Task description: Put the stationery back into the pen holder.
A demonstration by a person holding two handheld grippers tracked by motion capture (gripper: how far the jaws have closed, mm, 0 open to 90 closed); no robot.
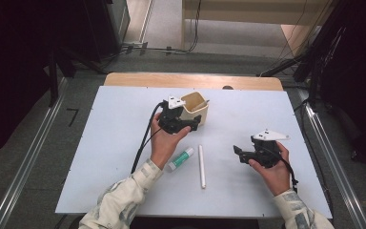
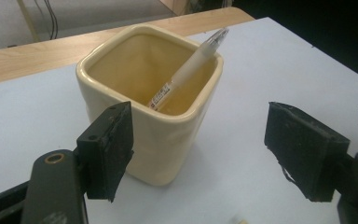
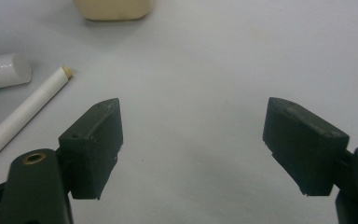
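The left hand-held gripper (image 2: pixel 198 154) stands with its jaws spread and nothing between them, just beside the cream cup (image 2: pixel 151 100), likely having let go of the pen (image 2: pixel 189 67) that leans inside against the rim. The right hand-held gripper (image 3: pixel 193 149) hovers, jaws apart and empty, over the bare desk (image 1: pixel 124 157). A glue stick (image 1: pixel 181 159) and a white stick (image 1: pixel 201 165) lie between the hands, probably next in line. The pen's lower end is hidden in the cup.

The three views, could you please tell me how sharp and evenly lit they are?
High view: white table bright, surroundings nearly black. Left gripper view: cream cup and pen crisp, no glare. Right gripper view: glue stick slightly soft, small highlight on it.
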